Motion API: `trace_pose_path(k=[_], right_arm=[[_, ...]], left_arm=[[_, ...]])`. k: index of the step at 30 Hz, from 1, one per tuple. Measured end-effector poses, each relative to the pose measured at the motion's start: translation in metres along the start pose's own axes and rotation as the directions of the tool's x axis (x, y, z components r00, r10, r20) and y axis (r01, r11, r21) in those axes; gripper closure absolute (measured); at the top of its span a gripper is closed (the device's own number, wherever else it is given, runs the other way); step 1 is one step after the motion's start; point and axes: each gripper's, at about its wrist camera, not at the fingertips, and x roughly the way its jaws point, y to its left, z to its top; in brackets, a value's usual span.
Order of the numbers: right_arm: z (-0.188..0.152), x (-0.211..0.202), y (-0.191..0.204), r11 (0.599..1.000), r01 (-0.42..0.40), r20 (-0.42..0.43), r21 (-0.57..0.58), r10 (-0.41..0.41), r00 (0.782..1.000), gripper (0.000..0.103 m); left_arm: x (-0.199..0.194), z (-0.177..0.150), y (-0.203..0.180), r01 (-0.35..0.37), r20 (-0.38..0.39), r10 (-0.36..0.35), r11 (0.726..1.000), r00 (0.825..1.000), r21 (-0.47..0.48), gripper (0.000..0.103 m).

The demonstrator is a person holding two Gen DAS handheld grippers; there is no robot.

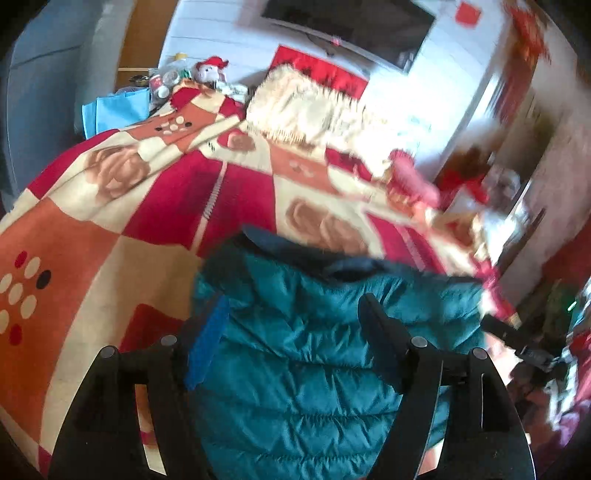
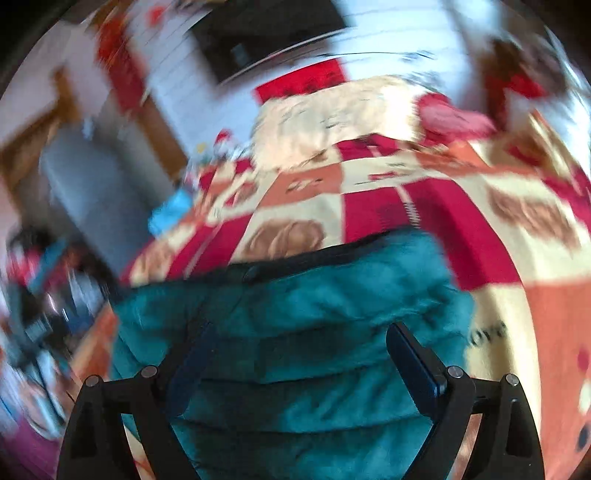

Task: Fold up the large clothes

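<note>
A teal quilted puffer jacket [image 1: 314, 332] with a dark navy collar lies on a bed covered by a red, orange and cream patterned blanket [image 1: 110, 206]. My left gripper [image 1: 291, 306] is open, its fingers spread wide over the jacket near the collar. In the right wrist view the same jacket [image 2: 295, 314] fills the lower middle, and my right gripper [image 2: 299, 332] is open above it with fingers wide apart. Neither gripper holds cloth. Both views are motion-blurred.
A cream fringed pillow [image 1: 306, 107] and a red pillow lie at the head of the bed. A cluttered bedside stand [image 1: 166, 81] with a toy is at the far left. A dark screen [image 1: 351, 26] hangs on the white wall. Clutter lies beyond the bed's right edge [image 1: 535, 350].
</note>
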Motion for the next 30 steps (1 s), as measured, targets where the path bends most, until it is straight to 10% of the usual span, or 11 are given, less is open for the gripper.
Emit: trace_pose_path(k=[9,13,21,24,30], right_arm=[[-0.005,0.118,0.069,0.960,0.149,-0.110,-0.237,-0.179,0.978,0.011],[-0.009,0.146,0.039,0.975,0.175,-0.146,-0.137,-0.195,0.970,0.010],[0.000,0.138,0.022,0.985,0.159,-0.168,-0.064,-0.168,0.971,0.011],[0.011,0.099,0.015,0.980,0.190,-0.055,-0.053,-0.193,0.980,0.011],[0.006,0.102,-0.032,0.920,0.384,-0.099,-0.082,-0.391,0.915,0.010]], left_arm=[[0.107,-0.007,-0.012,-0.224,-0.147,0.235,0.971,0.961,0.086,0.019],[0.129,-0.006,-0.016,-0.230,-0.142,0.252,0.961,0.957,0.153,0.013],[0.138,-0.004,-0.013,-0.215,-0.147,0.237,0.965,0.960,0.153,0.011],[0.138,-0.004,-0.015,-0.217,-0.140,0.239,0.964,0.961,0.153,0.010],[0.140,-0.006,-0.016,-0.219,-0.126,0.239,0.963,0.963,0.156,0.008]])
